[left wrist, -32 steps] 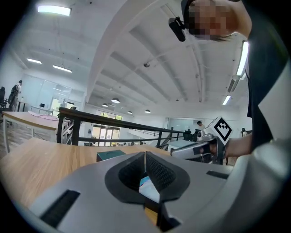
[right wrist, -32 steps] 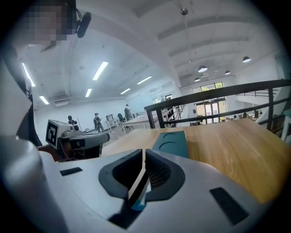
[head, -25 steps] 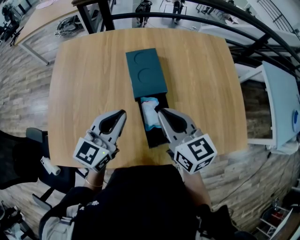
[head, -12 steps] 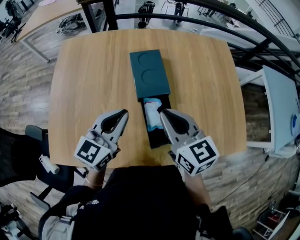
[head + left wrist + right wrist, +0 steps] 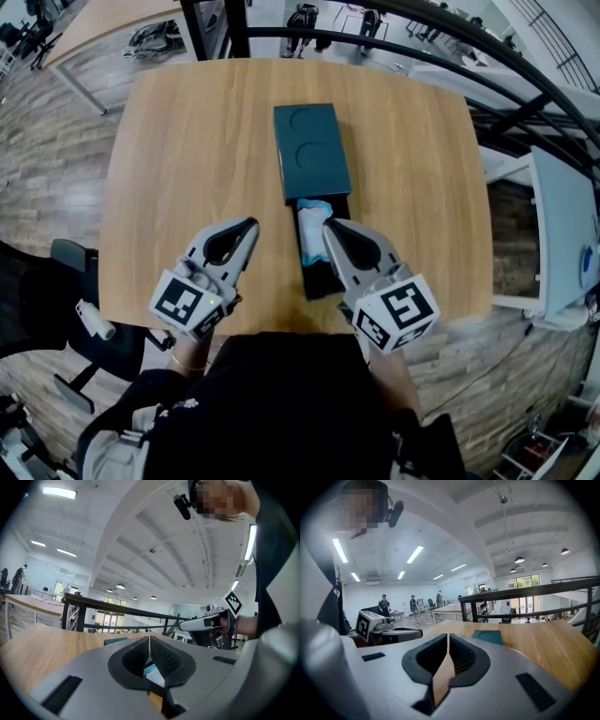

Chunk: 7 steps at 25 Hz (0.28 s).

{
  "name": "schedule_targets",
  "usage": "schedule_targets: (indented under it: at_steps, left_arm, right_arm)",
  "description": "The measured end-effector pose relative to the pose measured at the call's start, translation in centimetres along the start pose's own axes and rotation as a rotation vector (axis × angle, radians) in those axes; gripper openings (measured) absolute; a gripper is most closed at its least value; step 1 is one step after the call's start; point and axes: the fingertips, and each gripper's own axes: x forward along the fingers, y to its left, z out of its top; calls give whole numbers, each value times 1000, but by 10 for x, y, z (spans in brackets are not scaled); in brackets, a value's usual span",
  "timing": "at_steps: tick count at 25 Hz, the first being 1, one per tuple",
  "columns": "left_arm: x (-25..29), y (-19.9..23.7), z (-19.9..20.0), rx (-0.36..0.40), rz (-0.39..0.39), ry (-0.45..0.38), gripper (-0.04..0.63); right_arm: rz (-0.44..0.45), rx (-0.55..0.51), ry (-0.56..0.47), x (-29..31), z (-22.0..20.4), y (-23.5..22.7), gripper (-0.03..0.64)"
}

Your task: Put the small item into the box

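Note:
A dark teal box (image 5: 310, 149) lies at mid-table, its black drawer (image 5: 322, 278) slid out toward me. In the drawer lies the small item (image 5: 311, 228), a white and light-blue packet. My right gripper (image 5: 329, 226) is shut and holds nothing; its tip hovers at the drawer's right edge, beside the packet. Left of the drawer, over bare wood, my left gripper (image 5: 248, 226) is also shut and holds nothing. The left gripper view shows its jaws (image 5: 149, 641) pressed together, with the packet (image 5: 151, 671) glimpsed behind them. The right gripper's jaws (image 5: 448, 641) meet in front of the box (image 5: 487, 636).
The round-cornered wooden table (image 5: 178, 169) has bare wood on both sides of the box. A black railing (image 5: 394, 37) runs behind it. An office chair (image 5: 66, 281) stands at the left, a white table (image 5: 562, 225) at the right. People stand far off in the right gripper view.
The head camera has shifted, so the table and box sit a little further right in the picture. Both grippers stay shut in the same places beside the drawer.

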Motion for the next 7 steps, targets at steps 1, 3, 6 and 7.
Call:
schedule_targets:
  at_steps: [1,3,6,7]
  left_arm:
    - [-2,1,0,-1,4,-1,22]
    - [-5,3,0,-3,11,-3,23]
    - [-9,4,0,-7,20,-6,23]
    - [-11,4,0,-8,22,-7,22]
  right_arm:
    - [3,-2,0,1,0,1,31]
    - [7,-4,1,2,1,4,31]
    - [12,-5,2,3,0,8,31]
    - [14,-5,2,3,0,9,31]
